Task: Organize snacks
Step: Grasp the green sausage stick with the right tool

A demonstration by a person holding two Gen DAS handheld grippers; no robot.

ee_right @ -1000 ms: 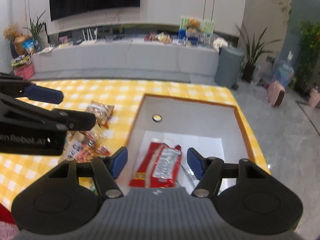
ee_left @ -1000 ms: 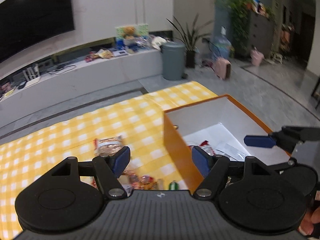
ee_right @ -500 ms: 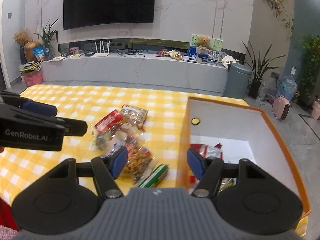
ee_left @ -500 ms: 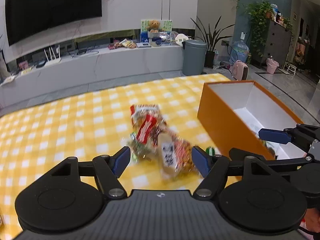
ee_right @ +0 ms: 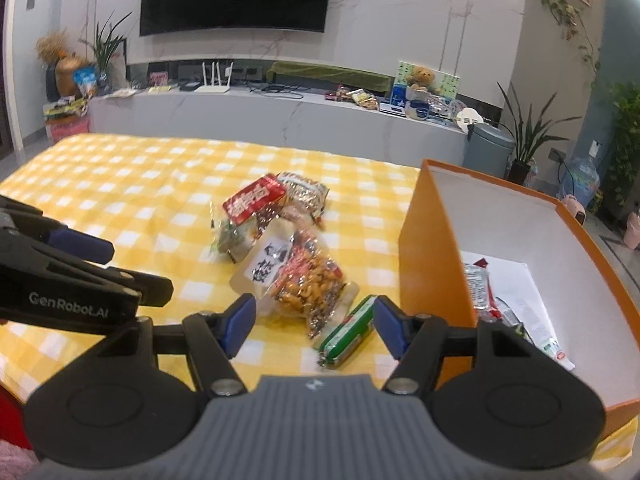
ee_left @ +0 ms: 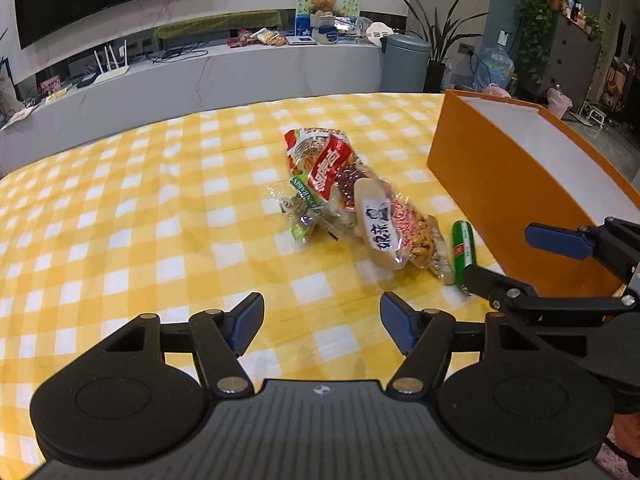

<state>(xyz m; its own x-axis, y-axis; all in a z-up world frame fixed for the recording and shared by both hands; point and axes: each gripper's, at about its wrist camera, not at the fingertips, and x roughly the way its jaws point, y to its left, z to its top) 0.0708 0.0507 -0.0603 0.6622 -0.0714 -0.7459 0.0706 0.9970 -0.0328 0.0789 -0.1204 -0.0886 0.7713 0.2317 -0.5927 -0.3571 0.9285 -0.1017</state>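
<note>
A pile of snack packets (ee_left: 348,196) lies on the yellow checked tablecloth (ee_left: 120,220), with a green sausage stick (ee_left: 463,249) at its right edge. The pile (ee_right: 288,248) and the stick (ee_right: 347,332) also show in the right wrist view. An orange box (ee_left: 500,184) stands to the right; it (ee_right: 432,248) holds a red packet (ee_right: 478,284) and white paper. My left gripper (ee_left: 322,322) is open and empty, short of the pile. My right gripper (ee_right: 312,322) is open and empty, just in front of the green stick.
The right gripper shows at the right edge of the left wrist view (ee_left: 560,240). The left gripper shows at the left of the right wrist view (ee_right: 80,276). A long low counter (ee_right: 280,120) with clutter and a grey bin (ee_right: 486,148) stand beyond the table.
Both grippers have pulled back from over the box and lowered toward the table, so the snack pile now lies ahead of them. Both stay open and empty.
</note>
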